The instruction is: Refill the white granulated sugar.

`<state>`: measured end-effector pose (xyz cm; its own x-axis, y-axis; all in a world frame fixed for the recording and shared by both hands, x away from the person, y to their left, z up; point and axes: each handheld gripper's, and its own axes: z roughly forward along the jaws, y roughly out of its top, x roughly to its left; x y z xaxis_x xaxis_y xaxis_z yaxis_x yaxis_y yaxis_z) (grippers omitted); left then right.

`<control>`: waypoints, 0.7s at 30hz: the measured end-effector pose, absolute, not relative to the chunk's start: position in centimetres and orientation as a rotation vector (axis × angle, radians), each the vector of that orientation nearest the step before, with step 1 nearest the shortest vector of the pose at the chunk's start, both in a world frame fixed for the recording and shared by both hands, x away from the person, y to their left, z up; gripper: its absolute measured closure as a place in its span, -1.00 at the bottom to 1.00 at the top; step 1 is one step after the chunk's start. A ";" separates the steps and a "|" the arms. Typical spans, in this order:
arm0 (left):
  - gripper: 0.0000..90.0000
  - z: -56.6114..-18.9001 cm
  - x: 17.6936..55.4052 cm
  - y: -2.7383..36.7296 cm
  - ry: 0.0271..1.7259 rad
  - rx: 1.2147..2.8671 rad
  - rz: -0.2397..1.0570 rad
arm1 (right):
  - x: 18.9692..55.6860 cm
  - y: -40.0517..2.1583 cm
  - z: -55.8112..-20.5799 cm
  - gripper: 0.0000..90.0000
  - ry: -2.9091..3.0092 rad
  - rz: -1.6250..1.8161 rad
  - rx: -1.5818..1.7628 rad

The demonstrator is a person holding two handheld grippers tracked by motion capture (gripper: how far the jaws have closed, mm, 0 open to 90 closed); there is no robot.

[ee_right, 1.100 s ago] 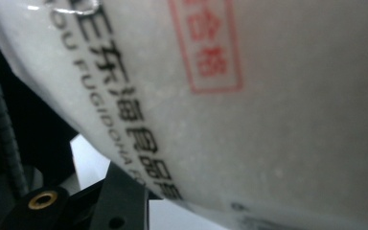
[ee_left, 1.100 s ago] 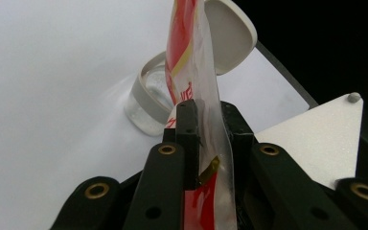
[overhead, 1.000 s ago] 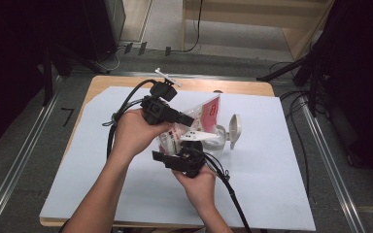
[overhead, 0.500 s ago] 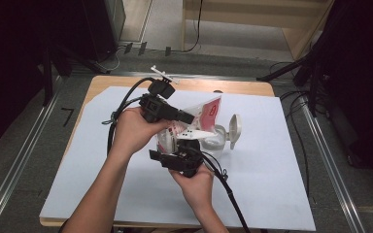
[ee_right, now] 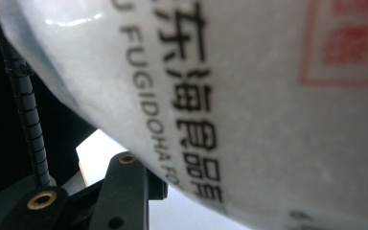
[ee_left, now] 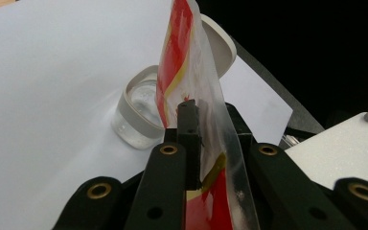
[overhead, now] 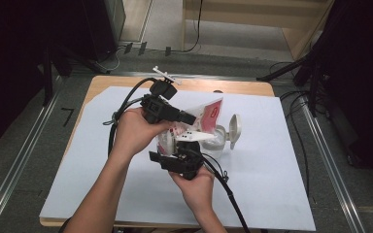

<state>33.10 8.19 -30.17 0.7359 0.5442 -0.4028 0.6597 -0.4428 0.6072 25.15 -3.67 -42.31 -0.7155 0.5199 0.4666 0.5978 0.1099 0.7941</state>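
Snack pouch held over open jar, mid-pour.
Left tongs [ee_left: 206,143] pinching red-and-white pouch [ee_left: 187,62]; right tongs [overhead: 187,145] pressed against pouch's lower body, grip uncertain; clear jar [overhead: 218,141] on bench [overhead: 267,194] beneath. Next, probably: tilting pouch mouth into jar.

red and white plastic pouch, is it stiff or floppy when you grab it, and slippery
The red and white plastic pouch is probably floppy: its thin clear edge curves above the left claw, which pinches it flat. It is likely light, since it hangs over the open jar held by the two claws alone. Its glossy film may be slippery, so a firm pinch seems wise.
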 end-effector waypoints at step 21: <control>0.83 -30.1 32.8 8.5 0.911 2.153 -0.182 | 24.9 -3.3 -42.3 0.36 -2.291 -1.700 -1.134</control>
<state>32.79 8.53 -30.06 0.7333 0.5508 -0.3987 0.6616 -0.4426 0.6053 24.89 -3.31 -42.27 -0.7248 0.5112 0.4619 0.5901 0.1146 0.7991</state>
